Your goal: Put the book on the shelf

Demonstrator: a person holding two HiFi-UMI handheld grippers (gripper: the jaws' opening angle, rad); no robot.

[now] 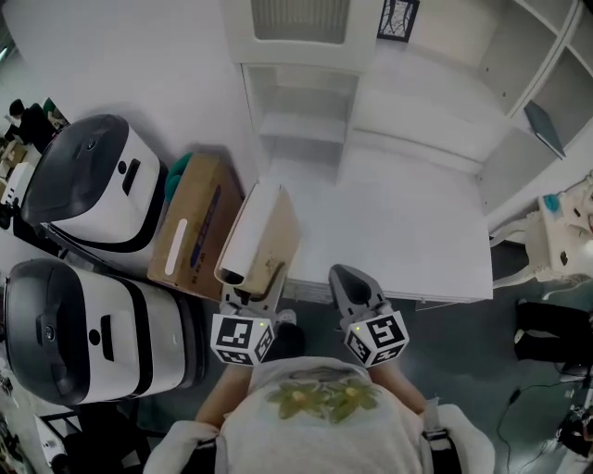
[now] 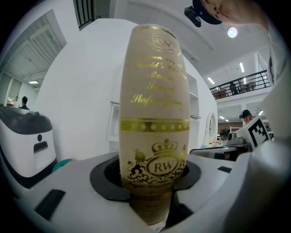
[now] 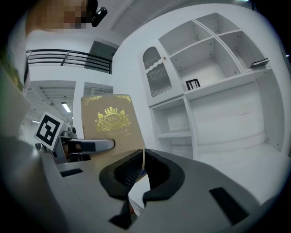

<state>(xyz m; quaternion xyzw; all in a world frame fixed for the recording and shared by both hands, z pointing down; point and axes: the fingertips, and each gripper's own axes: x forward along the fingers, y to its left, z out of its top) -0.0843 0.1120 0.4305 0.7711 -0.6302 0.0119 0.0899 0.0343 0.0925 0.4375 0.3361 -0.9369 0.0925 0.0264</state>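
Note:
The book [image 1: 262,231] has a tan cover and white page edges. It stands tilted in my left gripper [image 1: 252,280], whose jaws are shut on its lower end, just off the front left corner of the white desk [image 1: 417,231]. In the left gripper view the gold-lettered spine of the book [image 2: 154,113] fills the gap in the left gripper [image 2: 152,193]. My right gripper [image 1: 346,278] hovers beside it, shut and holding nothing. The right gripper view shows the right gripper [image 3: 142,169] with its jaws together and the book [image 3: 109,123] to its left. The white shelf unit [image 1: 306,102] rises behind the desk.
Two white-and-black machines [image 1: 93,180] [image 1: 93,333] stand on the floor at left, with a cardboard box [image 1: 190,227] next to them. A small black frame [image 1: 397,18] sits on the shelf unit. A dark flat item [image 1: 545,125] lies on the right-hand shelves.

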